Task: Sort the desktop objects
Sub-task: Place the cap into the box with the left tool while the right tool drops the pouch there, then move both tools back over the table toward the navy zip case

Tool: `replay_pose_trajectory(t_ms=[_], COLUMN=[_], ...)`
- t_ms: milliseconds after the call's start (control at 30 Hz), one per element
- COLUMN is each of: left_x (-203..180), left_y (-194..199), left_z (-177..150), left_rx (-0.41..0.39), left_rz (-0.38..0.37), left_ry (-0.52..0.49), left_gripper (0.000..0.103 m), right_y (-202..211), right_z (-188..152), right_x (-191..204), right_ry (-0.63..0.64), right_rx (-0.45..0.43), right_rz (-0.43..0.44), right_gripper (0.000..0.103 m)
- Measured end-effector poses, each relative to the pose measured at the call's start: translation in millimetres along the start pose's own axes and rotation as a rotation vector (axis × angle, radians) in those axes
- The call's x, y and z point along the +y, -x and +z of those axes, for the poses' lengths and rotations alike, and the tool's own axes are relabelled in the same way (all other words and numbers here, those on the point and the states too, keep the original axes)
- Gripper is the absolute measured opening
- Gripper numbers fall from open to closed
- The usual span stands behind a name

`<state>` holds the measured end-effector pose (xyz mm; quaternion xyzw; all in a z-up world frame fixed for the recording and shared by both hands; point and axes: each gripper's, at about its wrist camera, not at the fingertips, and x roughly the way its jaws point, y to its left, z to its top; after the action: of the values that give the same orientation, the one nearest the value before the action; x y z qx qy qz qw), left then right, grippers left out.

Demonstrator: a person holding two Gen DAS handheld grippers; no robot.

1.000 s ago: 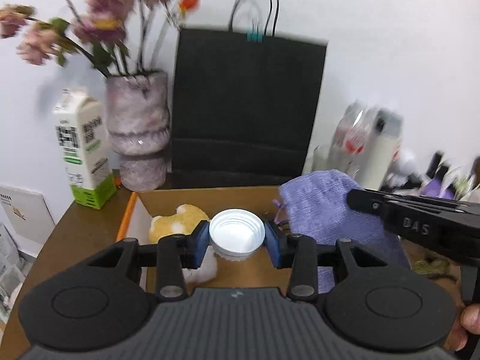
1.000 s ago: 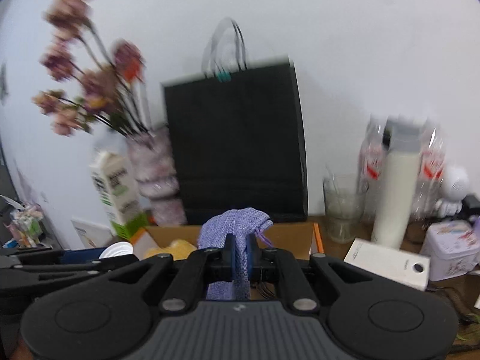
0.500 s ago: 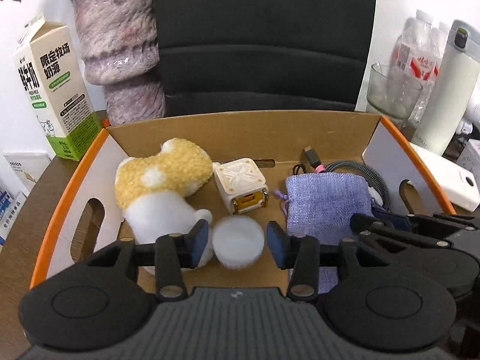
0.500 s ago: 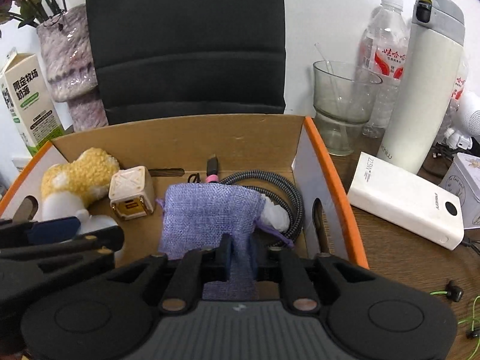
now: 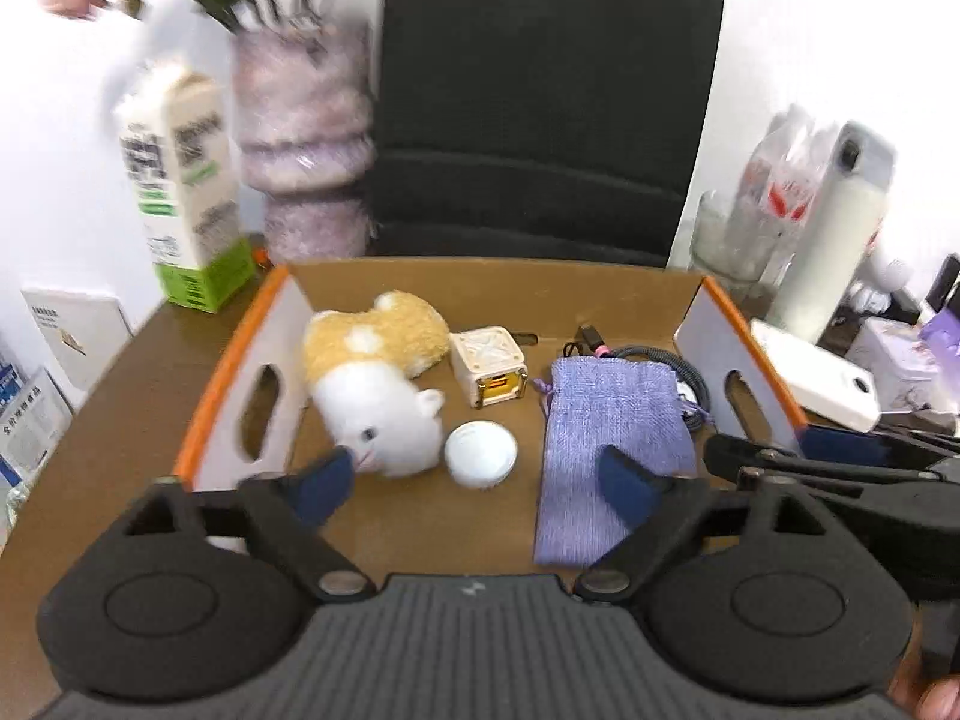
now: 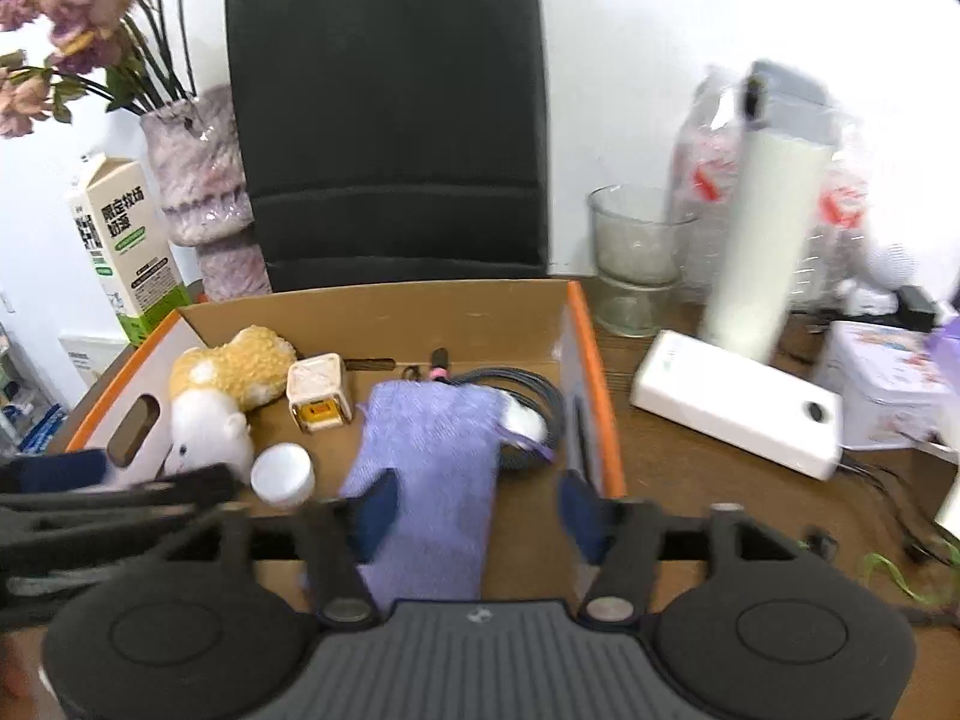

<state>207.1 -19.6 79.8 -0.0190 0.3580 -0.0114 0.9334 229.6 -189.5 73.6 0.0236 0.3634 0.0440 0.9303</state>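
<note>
Left gripper [image 5: 474, 483] opening wide, nothing pinched; white cap [image 5: 481, 453] loose on the cardboard box [image 5: 480, 288] floor ahead of the pads, beside the plush toy [image 5: 375, 396]. Right gripper [image 6: 477, 510] opening too, pads off the purple pouch [image 6: 429, 468] lying flat between them near the box's right wall. Only from the right wrist: white power bank [image 6: 735, 411] on the desk [image 6: 720, 510] past the box's right edge. Both angled down.

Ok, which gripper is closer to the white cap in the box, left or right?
Left. The left gripper, jaws opening, has the white cap lying free on the box floor between its fingertips. The right gripper, jaws also opening, sits beside it over the purple pouch.
</note>
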Motion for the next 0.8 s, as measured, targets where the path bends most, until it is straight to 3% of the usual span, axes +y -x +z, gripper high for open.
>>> replay_pose_trajectory(t_ms=[33,200,333,467,633,800], left_x=[6,16,17,13,6,6], left_y=[14,76,117,151,185,205], left_z=[-9,-66,-112,-163,-229,-274], left_rx=[-0.03,-0.12,-0.163,-0.238,-0.284,-0.284], left_rz=[-0.001,0.027,-0.006,0.054,0.02,-0.019], left_ry=[0.013,0.003,-0.02,-0.057,-0.084,-0.022], left_gripper=[0.103,0.103,0.103,0.103,0.103,0.103], right_y=[11,74,125,172,218,248], right_z=[-9,-66,-113,-165,-232,-297], right_x=[-1,-8,-5,-3,4,13], right_ry=[0.002,0.004,0.007,-0.009,0.014,-0.011], right_rx=[-0.025,-0.123,-0.207,-0.272,-0.289,-0.303], right_rz=[0.002,0.02,0.026,0.016,-0.001,-0.005], right_gripper=[0.082,0.083,0.086,0.091,0.091,0.093])
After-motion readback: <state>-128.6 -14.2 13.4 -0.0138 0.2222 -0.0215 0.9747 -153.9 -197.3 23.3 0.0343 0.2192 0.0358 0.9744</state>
